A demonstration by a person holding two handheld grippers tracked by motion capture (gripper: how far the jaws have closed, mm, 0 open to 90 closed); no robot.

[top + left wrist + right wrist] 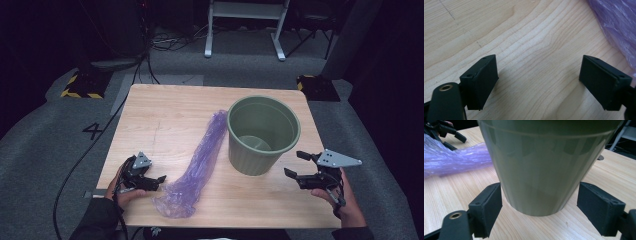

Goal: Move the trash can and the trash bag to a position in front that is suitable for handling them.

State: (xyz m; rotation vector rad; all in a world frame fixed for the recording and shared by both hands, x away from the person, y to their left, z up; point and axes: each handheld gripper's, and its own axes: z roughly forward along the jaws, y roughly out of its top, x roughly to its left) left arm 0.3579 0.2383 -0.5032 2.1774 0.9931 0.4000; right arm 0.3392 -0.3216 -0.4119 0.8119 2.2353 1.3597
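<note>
A green plastic bin (263, 134) stands upright on the right half of the wooden table (165, 105). A long crumpled purple plastic bag (197, 165) lies flat to its left, running from the bin's rim toward the front edge. My left gripper (159, 181) is open near the front left, just left of the bag's near end; its jaws hover over bare wood (539, 72) with the bag (616, 27) at the right. My right gripper (295, 165) is open just right of the bin, jaws wide before the bin's base (541, 170).
The table stands on grey carpet. Black cables (85, 155) trail across the floor on the left. A white metal frame (245, 25) and dark stands are behind the table. The other gripper (444, 131) and the bag (454, 160) show beyond the bin.
</note>
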